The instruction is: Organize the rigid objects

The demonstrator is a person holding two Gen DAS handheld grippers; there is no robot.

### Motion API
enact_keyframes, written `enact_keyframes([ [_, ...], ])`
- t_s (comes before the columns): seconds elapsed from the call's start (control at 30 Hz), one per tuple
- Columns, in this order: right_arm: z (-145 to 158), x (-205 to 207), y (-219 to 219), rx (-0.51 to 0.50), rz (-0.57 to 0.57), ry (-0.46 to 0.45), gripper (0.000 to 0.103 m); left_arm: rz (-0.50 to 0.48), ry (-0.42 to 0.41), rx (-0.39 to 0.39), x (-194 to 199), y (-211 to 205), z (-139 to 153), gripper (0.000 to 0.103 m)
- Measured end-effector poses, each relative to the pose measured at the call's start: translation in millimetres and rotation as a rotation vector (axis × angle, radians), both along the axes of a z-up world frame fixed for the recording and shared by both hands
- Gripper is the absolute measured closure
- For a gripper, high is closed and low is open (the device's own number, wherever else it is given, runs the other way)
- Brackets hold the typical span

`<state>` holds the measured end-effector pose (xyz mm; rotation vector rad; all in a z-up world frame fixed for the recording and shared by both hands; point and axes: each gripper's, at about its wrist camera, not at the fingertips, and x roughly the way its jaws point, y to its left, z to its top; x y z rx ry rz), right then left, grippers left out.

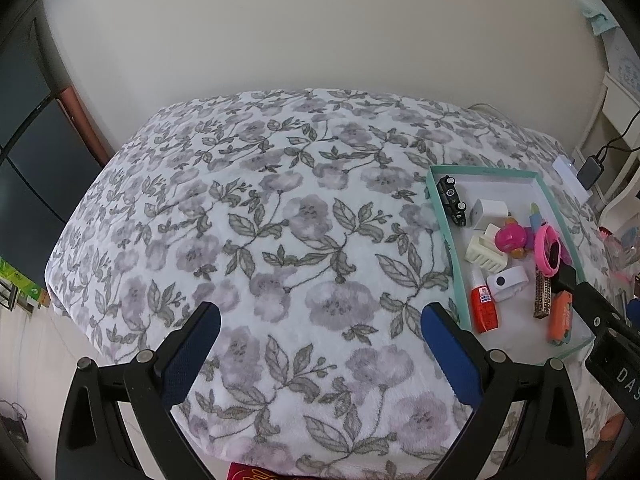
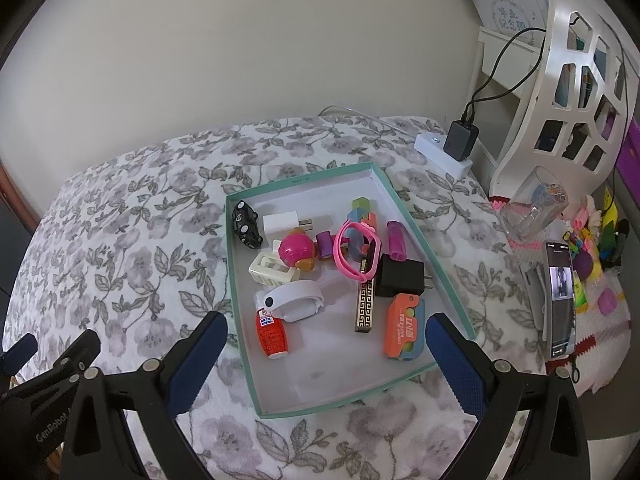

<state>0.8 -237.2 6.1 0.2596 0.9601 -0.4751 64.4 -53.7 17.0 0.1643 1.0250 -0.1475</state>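
A teal-rimmed shallow box [image 2: 234,264] [image 1: 440,224] lies on the floral blanket and holds several small objects: a black toy car [image 2: 247,224], a white charger [image 2: 282,223], a pink toy [image 2: 295,250], a pink band [image 2: 354,254], a black adapter [image 2: 400,276], a white band [image 2: 298,300], an orange-red bottle [image 2: 272,338] and an orange case [image 2: 404,330]. My right gripper [image 2: 326,330] is open and empty, just above the box's near end. My left gripper [image 1: 320,324] is open and empty over bare blanket, left of the box.
A white power strip with a black charger [image 2: 460,142] sits at the blanket's far right corner. A phone [image 2: 560,300], a clear glass [image 2: 534,202] and colourful toys [image 2: 592,256] stand on the right. The floral blanket [image 1: 260,220] stretches left of the box.
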Motion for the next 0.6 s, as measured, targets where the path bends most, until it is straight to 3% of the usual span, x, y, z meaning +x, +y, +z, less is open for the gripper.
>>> enact_keyframes([
  [0.6, -1.5, 1.0, 1.5, -0.002, 0.005, 0.007, 0.002, 0.007, 0.002, 0.001, 1.2, 1.2, -0.3, 0.003],
])
